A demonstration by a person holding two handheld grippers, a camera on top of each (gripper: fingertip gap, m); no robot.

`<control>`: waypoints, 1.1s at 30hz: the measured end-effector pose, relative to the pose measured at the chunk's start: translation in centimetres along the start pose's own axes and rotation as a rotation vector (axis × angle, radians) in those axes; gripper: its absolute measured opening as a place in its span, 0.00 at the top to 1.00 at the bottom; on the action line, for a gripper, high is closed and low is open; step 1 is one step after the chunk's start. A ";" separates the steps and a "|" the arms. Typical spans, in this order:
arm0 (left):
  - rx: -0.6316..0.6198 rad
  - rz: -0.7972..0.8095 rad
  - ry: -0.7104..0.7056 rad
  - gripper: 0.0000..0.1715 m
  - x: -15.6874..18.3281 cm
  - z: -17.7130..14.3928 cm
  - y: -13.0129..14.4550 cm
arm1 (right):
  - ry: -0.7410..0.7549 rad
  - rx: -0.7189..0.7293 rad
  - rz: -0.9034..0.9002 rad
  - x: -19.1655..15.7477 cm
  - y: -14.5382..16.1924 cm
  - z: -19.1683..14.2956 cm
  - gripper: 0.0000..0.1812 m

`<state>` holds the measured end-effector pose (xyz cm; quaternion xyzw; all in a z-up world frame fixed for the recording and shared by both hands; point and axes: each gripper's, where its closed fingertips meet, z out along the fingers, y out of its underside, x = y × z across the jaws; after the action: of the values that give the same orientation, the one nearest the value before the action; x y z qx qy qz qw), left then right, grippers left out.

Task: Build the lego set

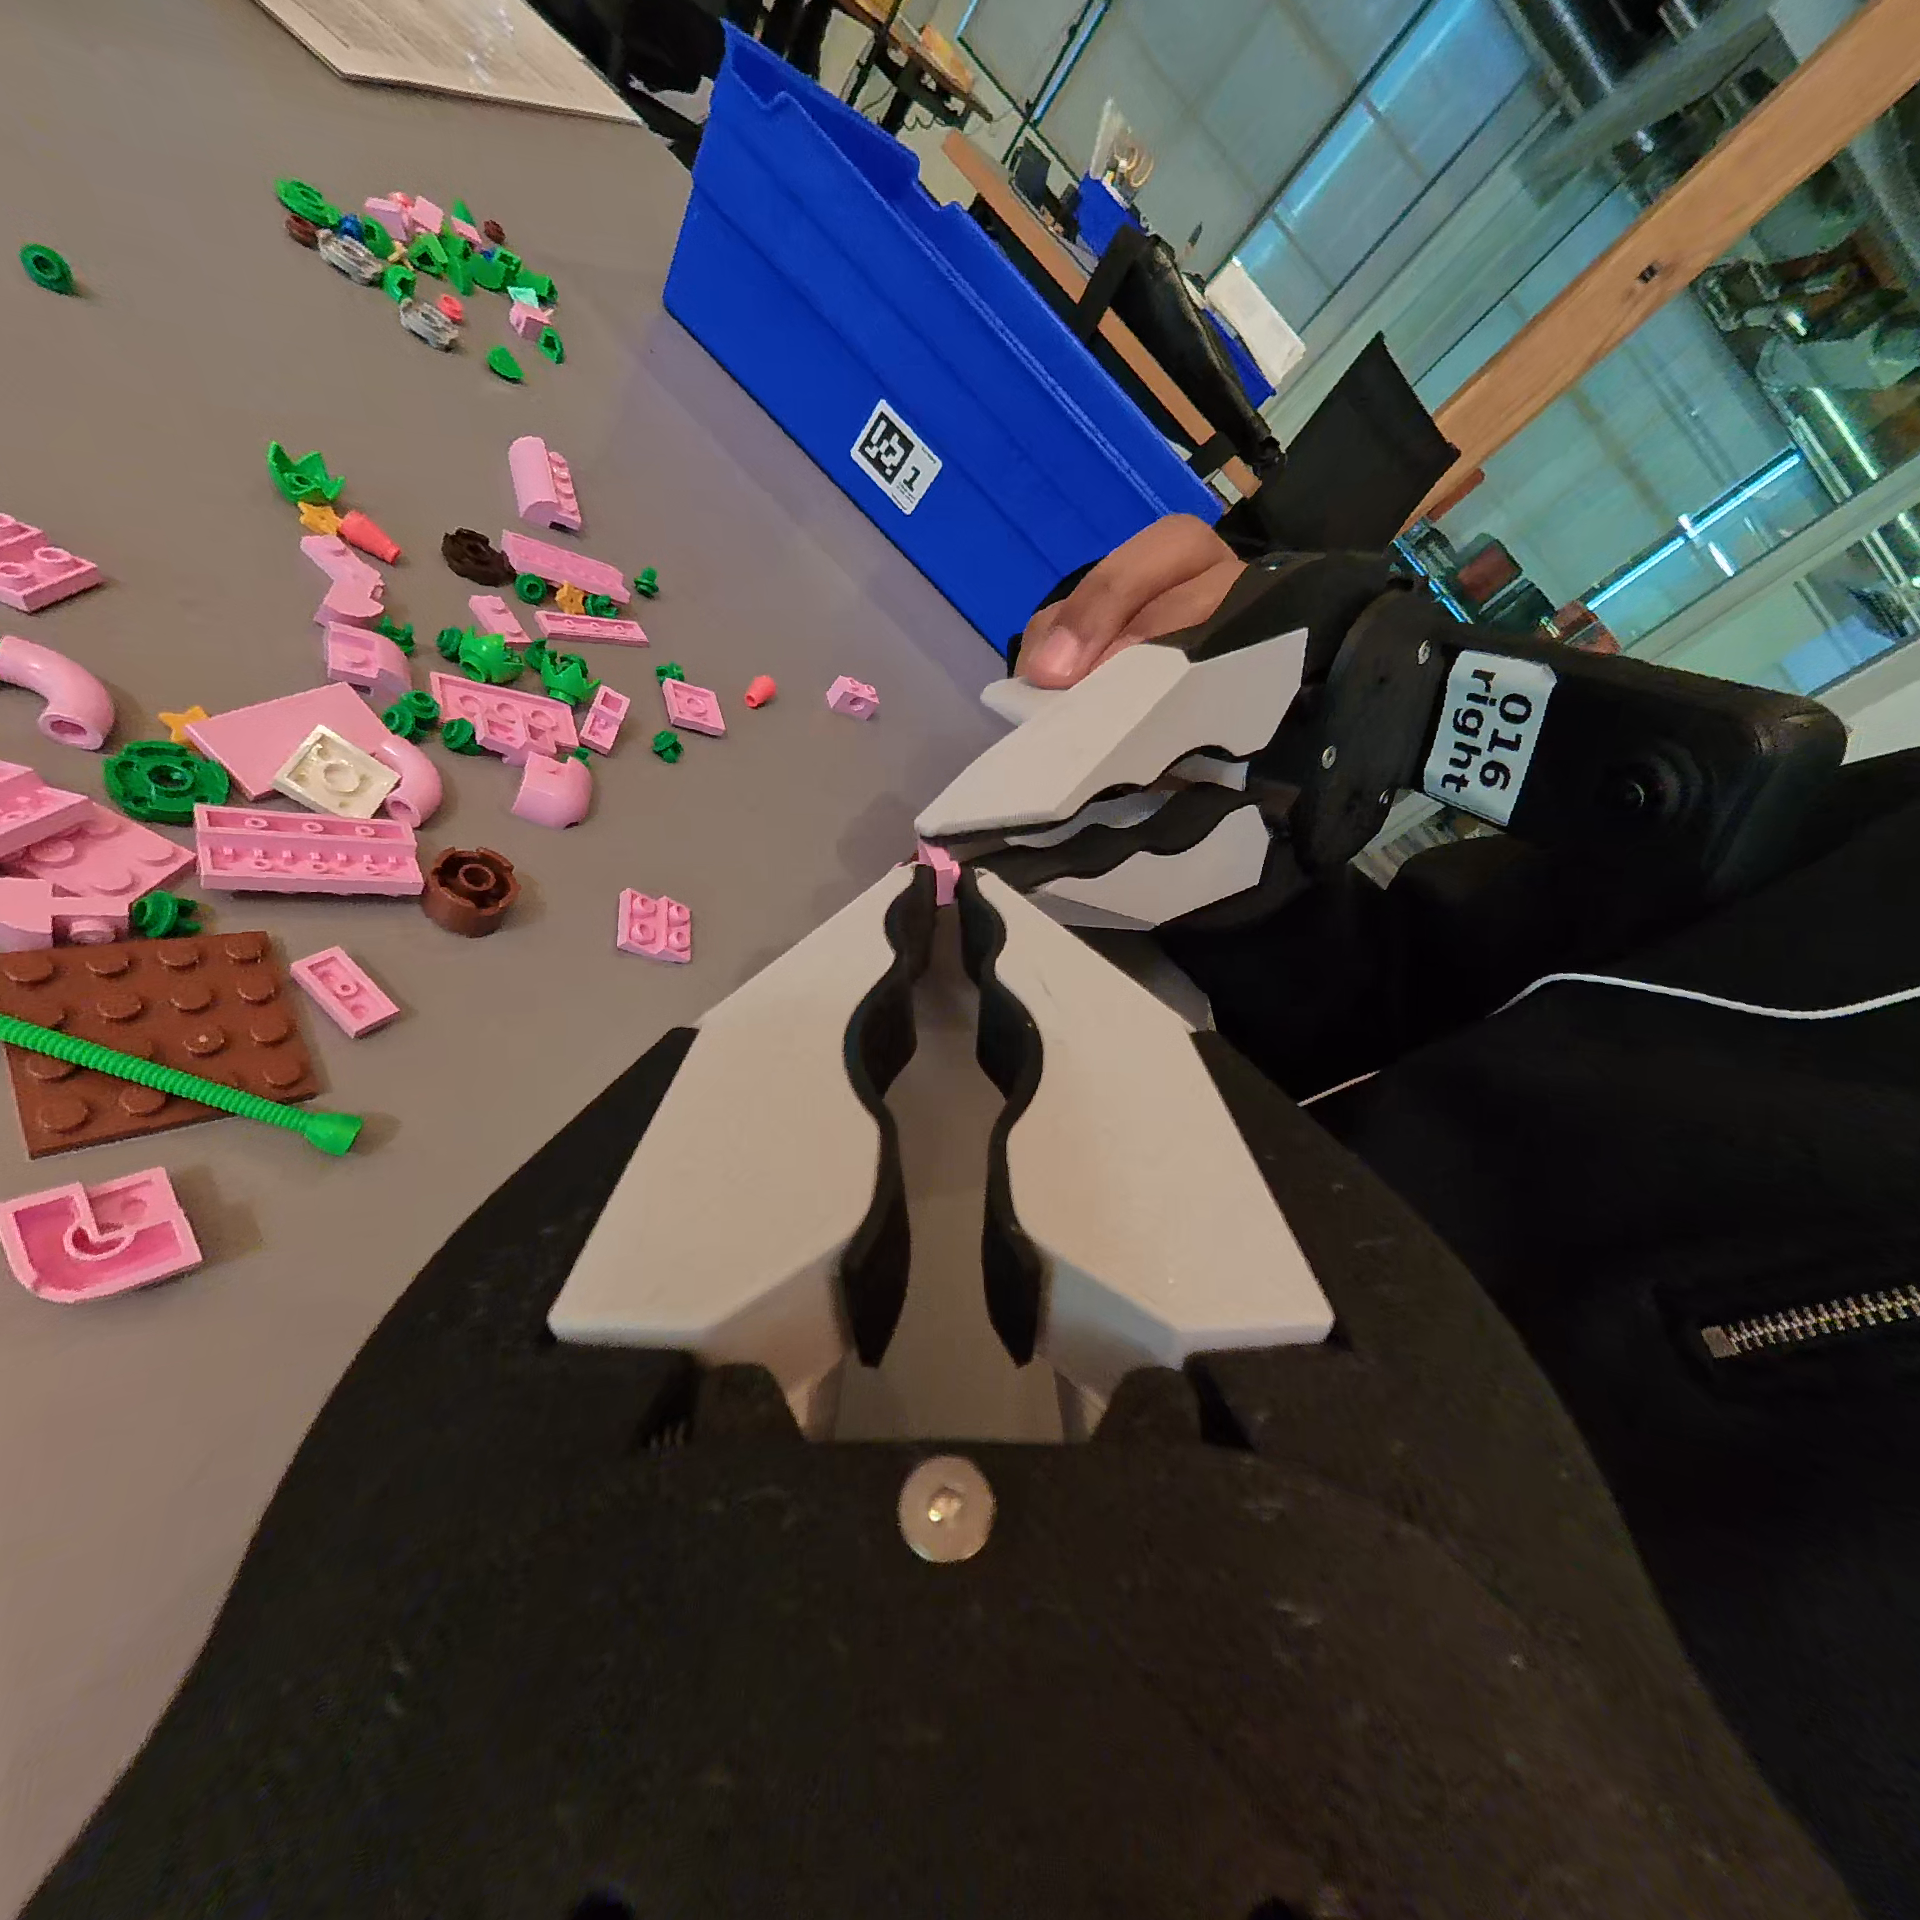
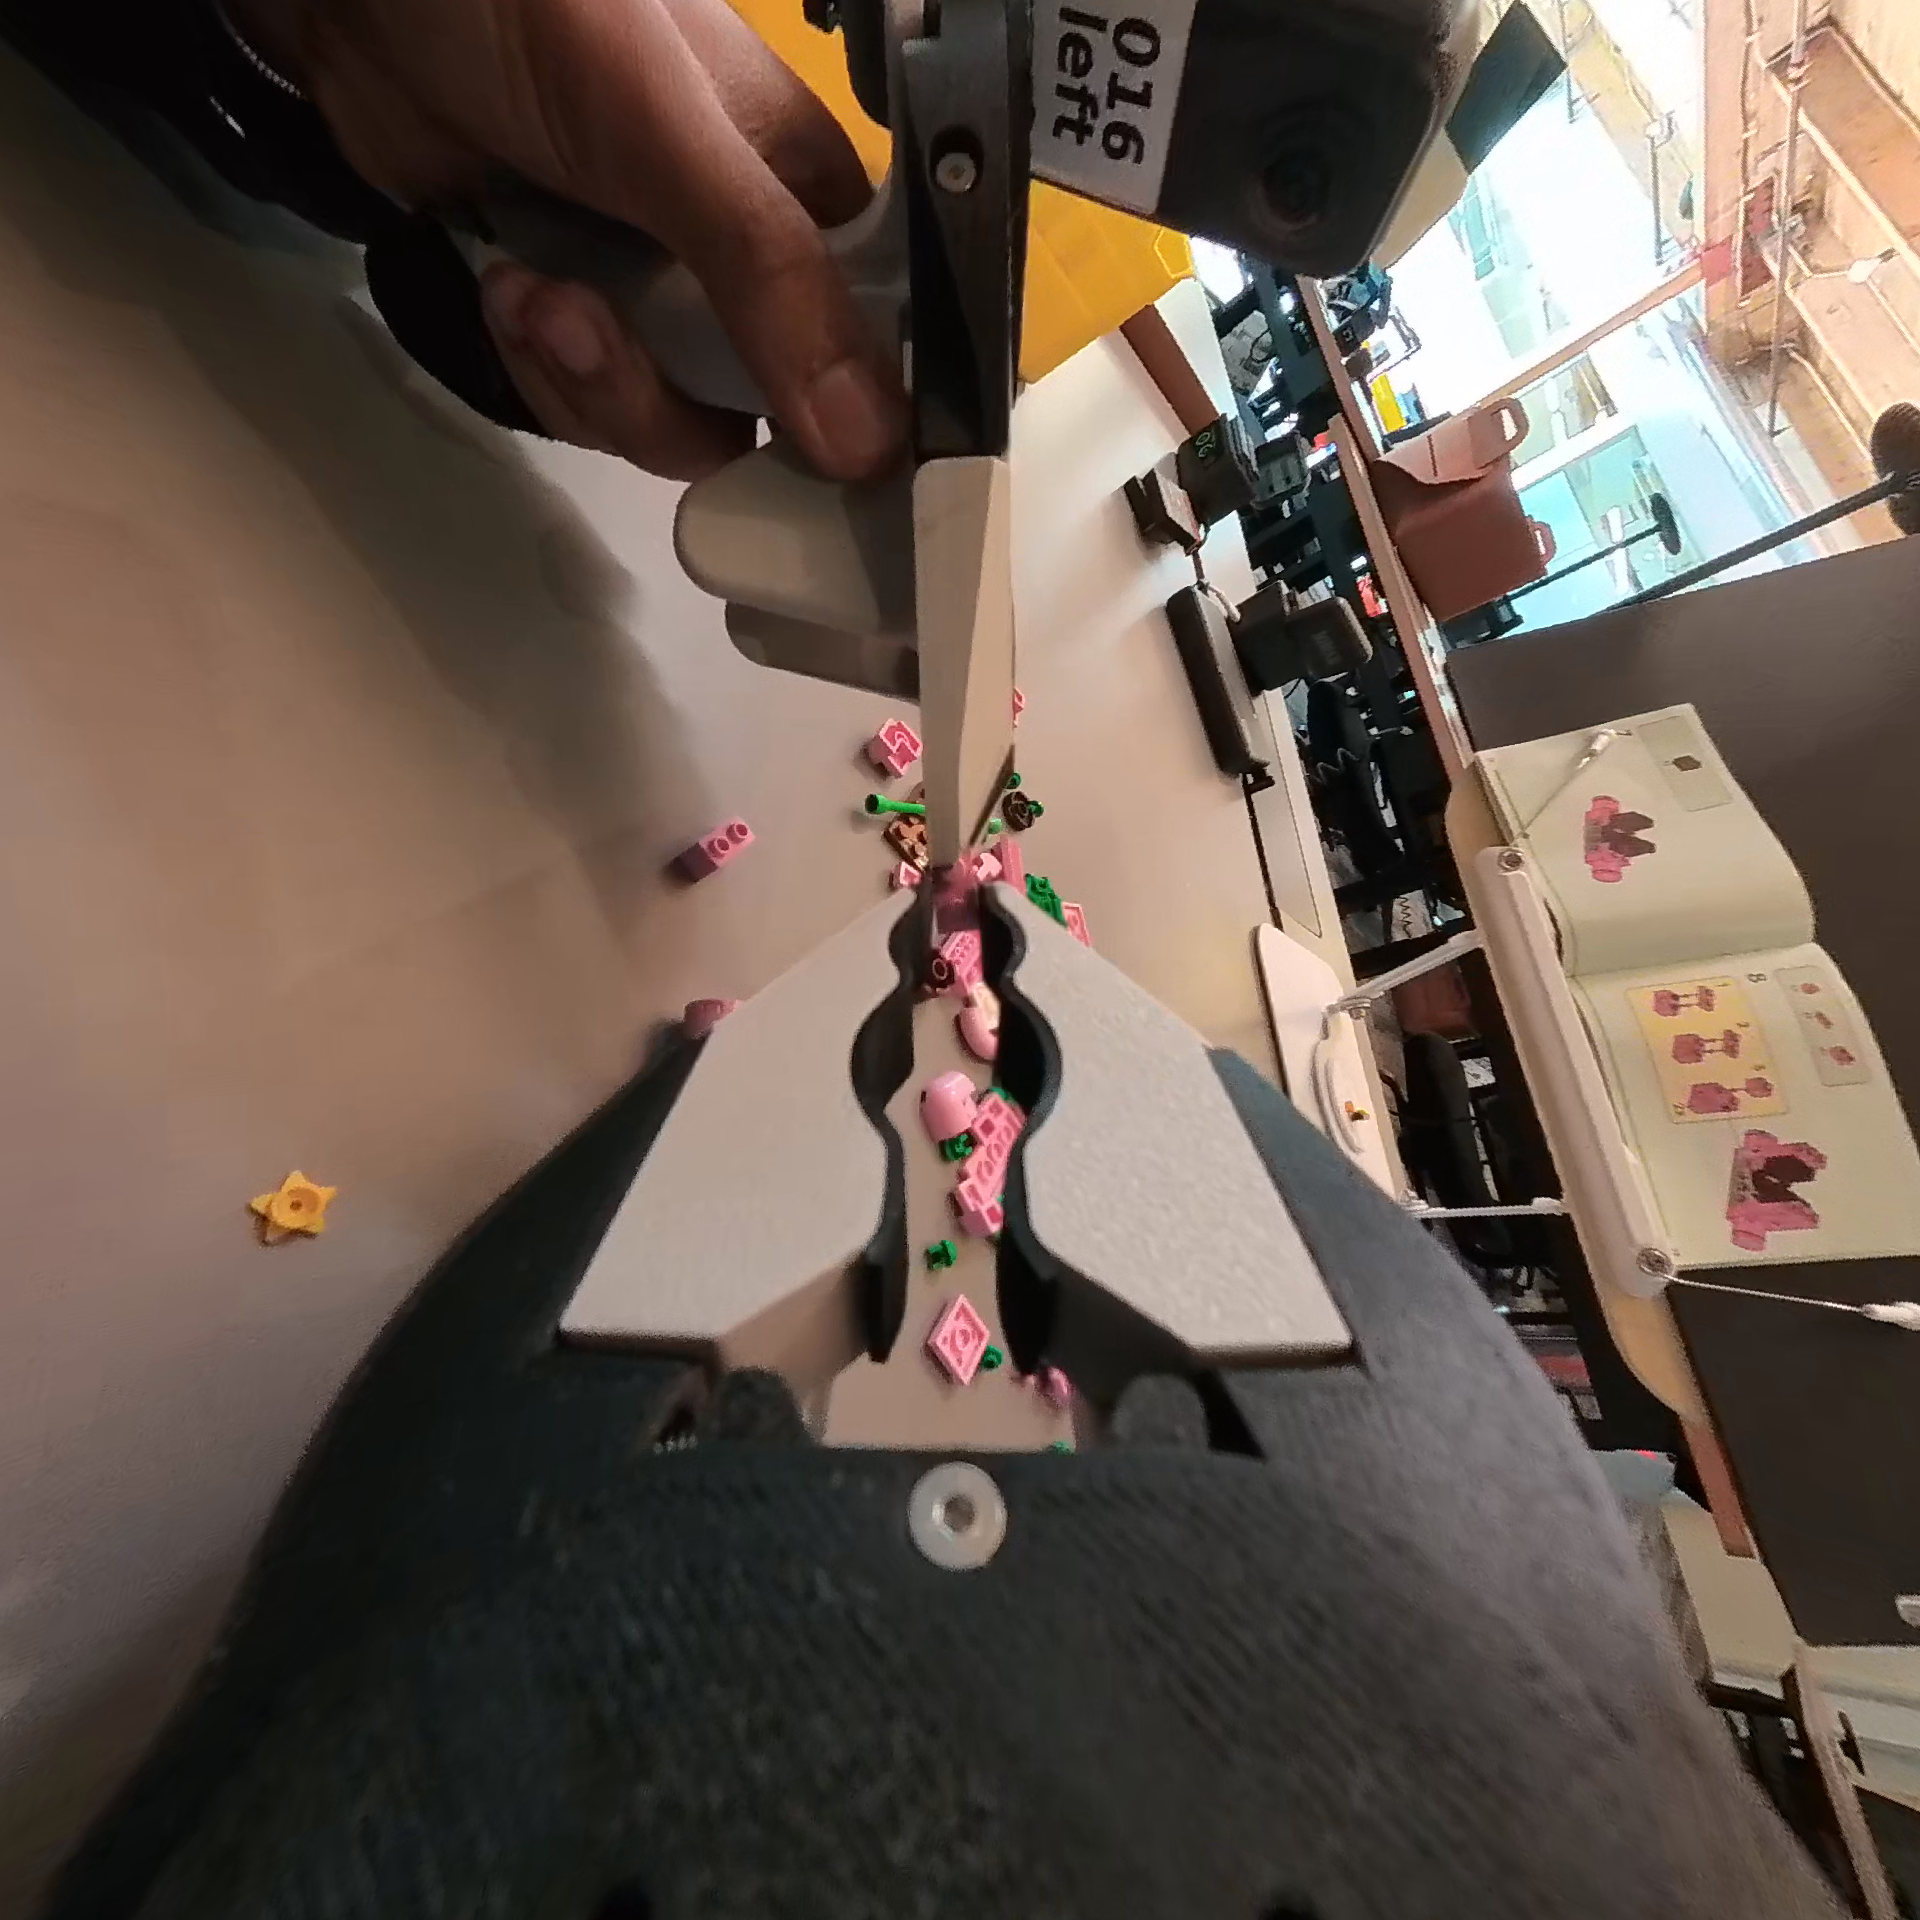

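Two grippers meet tip to tip: left gripper (image 1: 938,883) and right gripper (image 1: 951,840) both pinching small pink brick (image 1: 940,871) at fingertips; brick's axis indiscernible

Grey desk (image 1: 644,1039), strewn at frame left with pink, green and brown lego pieces (image 1: 312,852); brown studded plate (image 1: 156,1029) lower left; blue bin (image 1: 935,364) upper centre; booklet (image 1: 447,52) top left.

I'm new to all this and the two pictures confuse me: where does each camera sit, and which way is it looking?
Left wrist view: on the left tool, looking along its fingers over the table of bricks to a blue bin; a hand and the right tool show.
Right wrist view: on the right tool, facing the left tool and a hand.
Shared: the pink brick where both tips meet.
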<state>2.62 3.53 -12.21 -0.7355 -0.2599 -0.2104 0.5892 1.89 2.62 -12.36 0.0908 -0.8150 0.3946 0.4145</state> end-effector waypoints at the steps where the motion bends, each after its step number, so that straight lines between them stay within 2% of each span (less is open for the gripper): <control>1: 0.000 0.001 -0.002 0.98 0.0 0.0 0.0 | 0.003 -0.003 -0.008 0.0 0.0 0.0 0.97; 8: 0.008 0.006 -0.005 0.98 -0.1 -0.1 -0.2 | 0.027 -0.042 -0.049 0.2 0.0 0.1 0.97; 15: 0.045 0.034 0.012 0.97 0.3 -0.6 -0.9 | 0.006 0.005 0.091 1.0 -0.5 0.0 0.97; 18: 0.039 0.089 -0.042 0.92 -0.4 -1.6 -0.8 | 0.051 0.020 0.153 2.3 -0.7 -0.2 0.97; 20: 0.005 0.123 -0.090 0.86 -1.1 -2.4 -0.2 | 0.098 0.003 0.244 3.5 -0.3 -0.3 0.97; 24: -0.081 0.209 -0.183 0.70 -2.4 -3.5 1.3 | 0.059 0.034 0.501 3.4 -1.4 -0.3 0.97; 26: -0.190 0.264 -0.221 0.63 -3.1 -3.4 2.7 | 0.037 0.028 0.594 3.2 -1.8 -0.2 0.97; 29: -0.336 0.357 -0.232 0.57 -3.8 -3.3 4.1 | 0.005 0.000 0.697 3.2 -1.9 -0.2 0.97; 33: -0.362 0.390 -0.188 0.56 -4.1 -3.0 4.0 | -0.043 -0.070 0.812 2.8 -1.7 0.4 0.97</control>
<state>1.95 -0.58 -17.12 -0.8813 -0.1255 -0.0670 0.4507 0.66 1.71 -9.43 -0.2443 -0.8061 0.4961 0.2108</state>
